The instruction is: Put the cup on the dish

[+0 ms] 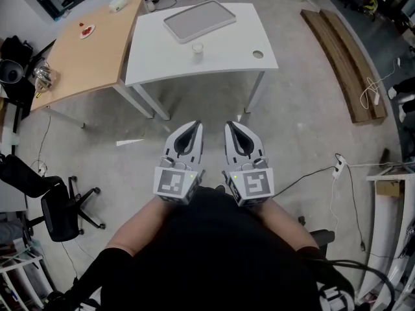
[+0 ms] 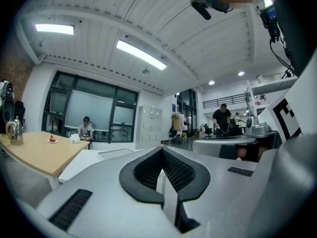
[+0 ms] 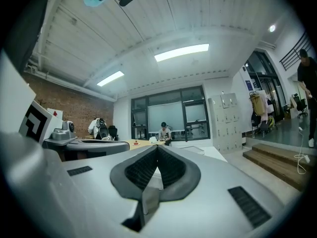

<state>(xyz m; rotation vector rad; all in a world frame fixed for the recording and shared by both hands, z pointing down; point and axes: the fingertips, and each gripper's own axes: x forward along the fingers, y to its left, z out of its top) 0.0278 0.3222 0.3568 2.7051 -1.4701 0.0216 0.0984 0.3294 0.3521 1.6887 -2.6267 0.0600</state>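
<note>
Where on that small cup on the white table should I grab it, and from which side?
Clamp the cup across its side wall, coming in level from the near edge of the white table. It seems to stand upright, no handle is discernible, and the dish lies just behind it, so the near side looks freest.

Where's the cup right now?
In the head view the cup stands on the white table, just on the near side of the grey tray and left of the table's round hole.
</note>
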